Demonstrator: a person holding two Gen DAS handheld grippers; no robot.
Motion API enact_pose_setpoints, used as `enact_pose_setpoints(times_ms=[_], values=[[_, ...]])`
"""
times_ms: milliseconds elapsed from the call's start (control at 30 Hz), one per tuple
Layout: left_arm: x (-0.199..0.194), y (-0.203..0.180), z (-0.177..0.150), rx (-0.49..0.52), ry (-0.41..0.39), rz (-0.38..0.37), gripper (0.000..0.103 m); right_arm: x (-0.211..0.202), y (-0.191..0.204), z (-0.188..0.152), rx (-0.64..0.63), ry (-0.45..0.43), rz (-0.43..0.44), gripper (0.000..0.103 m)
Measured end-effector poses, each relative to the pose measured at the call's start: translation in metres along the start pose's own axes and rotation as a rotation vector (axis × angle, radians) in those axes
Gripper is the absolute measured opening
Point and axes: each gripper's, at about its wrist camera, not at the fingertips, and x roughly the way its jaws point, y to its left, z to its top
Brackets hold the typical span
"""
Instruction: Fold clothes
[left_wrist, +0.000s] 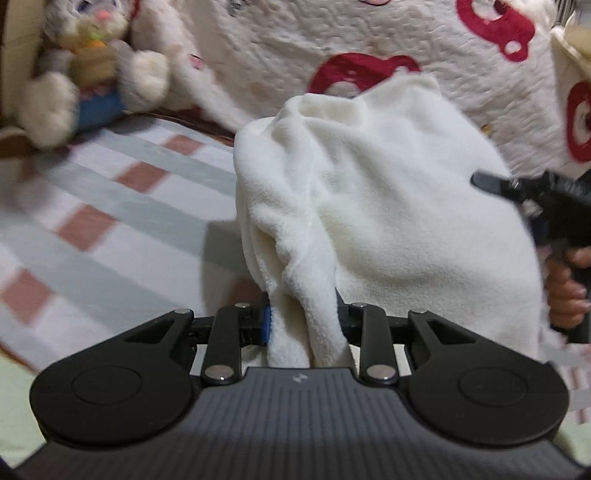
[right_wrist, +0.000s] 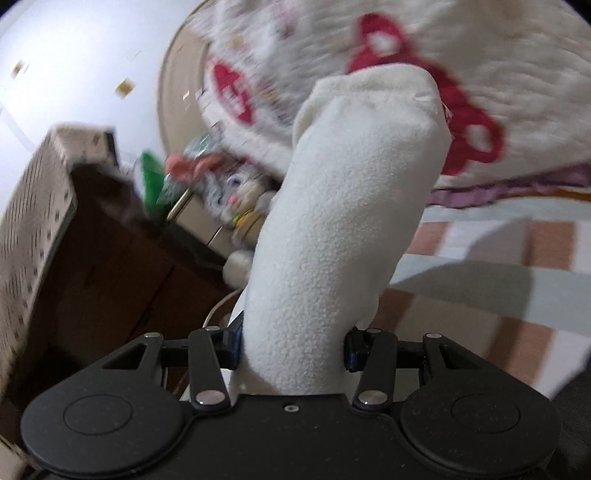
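Striped bedsheet (left_wrist: 110, 206) under you, grey bands and pink squares, and a plush rabbit (left_wrist: 88, 66) sits far left against the quilted blanket with red prints (left_wrist: 369, 44). Your left hand-held gripper (left_wrist: 303, 321) is clamped on a bunched fold of the cream fleece garment (left_wrist: 369, 192), which rises in front of it, lifted off the bed and casting a shadow on the sheet. At the right edge of that view, your right hand (left_wrist: 565, 291) holds the other tool beside the fleece. In the right wrist view, your right hand-held gripper (right_wrist: 291, 350) has its pads pressed on a thick roll of the same fleece (right_wrist: 351, 206), standing up ahead of it. Everything behind is blurred.
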Motion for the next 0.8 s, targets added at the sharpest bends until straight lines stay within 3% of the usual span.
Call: enact_pose_setpoints(times_ms=[267,400,567,800], values=[[-0.044,0.045,0.046,0.052,-0.061,0.171,0.025,0.066,0.042,-0.001,0.001,-0.026,0.123,0.053],[-0.038,0.060,0.081,0.078,-0.087,0.246,0.025,0.102,0.046,0.017,0.059,-0.061,0.156,0.053],[-0.013,0.084,0.118,0.025,-0.115,0.245,0.025,0.134,0.018,0.032,0.104,-0.128,0.192,0.053],[0.026,0.101,0.142,0.075,-0.055,0.302,0.025,0.174,-0.011,0.049,0.217,-0.121,0.169,0.053]])
